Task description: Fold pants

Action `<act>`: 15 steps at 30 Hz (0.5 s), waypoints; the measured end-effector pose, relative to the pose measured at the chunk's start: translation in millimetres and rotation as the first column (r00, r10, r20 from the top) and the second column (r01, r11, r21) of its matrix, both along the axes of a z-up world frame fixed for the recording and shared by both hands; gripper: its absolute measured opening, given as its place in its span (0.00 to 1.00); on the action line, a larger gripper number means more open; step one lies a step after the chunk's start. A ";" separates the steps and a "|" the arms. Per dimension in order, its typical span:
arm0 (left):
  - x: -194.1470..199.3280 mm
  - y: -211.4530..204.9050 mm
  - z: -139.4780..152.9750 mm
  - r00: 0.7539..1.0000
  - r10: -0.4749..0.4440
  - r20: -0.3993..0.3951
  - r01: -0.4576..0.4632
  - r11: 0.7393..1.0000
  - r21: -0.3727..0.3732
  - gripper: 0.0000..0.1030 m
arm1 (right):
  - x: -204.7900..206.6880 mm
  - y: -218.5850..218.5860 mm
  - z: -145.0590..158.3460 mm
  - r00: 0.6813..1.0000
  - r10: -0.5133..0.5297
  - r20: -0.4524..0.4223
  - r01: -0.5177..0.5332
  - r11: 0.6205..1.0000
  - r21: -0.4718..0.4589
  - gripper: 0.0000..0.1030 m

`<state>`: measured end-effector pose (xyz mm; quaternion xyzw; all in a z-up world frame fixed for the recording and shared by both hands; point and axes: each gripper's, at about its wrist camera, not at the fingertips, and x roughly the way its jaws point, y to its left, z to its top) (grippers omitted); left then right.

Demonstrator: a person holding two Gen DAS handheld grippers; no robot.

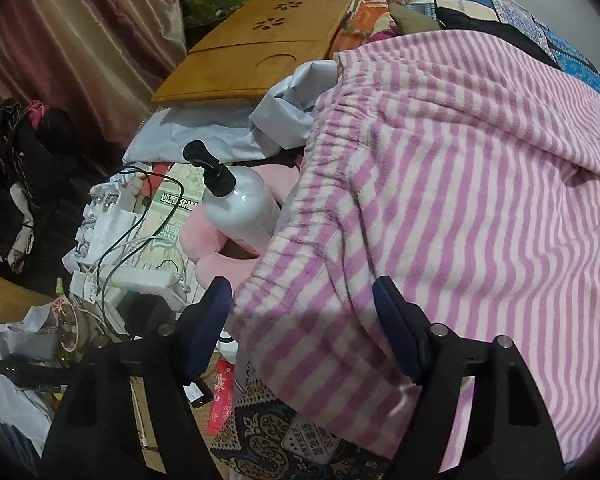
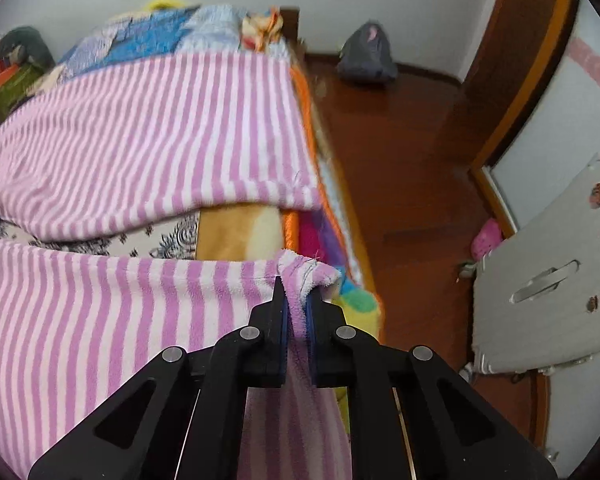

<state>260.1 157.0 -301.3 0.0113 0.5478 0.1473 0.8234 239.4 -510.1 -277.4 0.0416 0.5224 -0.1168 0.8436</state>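
Soft pink-and-white striped fleece: pants spread across a bed piled with patchwork blankets. Light, floppy, likely to sag and stretch when lifted; best taken at hems or the gathered waistband, where layers bunch thick. Right gripper clamped on one leg's hem corner, cloth pinched between closed jaws, other leg lying flat beyond. Left gripper hovering with jaws spread wide astride the waistband edge, holding nothing. Beside the bed, clutter: pump bottle, cables, papers, wooden tray. Dark wooden floor on the far side.
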 end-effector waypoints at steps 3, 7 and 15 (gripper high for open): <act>1.9 -0.2 9.8 1.000 -0.005 0.009 0.005 1.000 -0.008 0.72 | 0.2 5.7 3.9 1.000 0.015 -0.023 -0.015 0.999 -0.032 0.13; 18.0 -2.1 38.5 0.997 -0.019 0.080 0.022 0.999 -0.033 0.72 | -0.1 14.7 31.8 0.999 0.040 0.016 -0.039 0.999 -0.030 0.20; 104.0 -7.7 81.8 0.979 -0.048 0.197 0.066 0.994 -0.087 0.74 | 41.7 78.3 95.4 0.968 0.194 0.161 -0.196 0.981 -0.005 0.39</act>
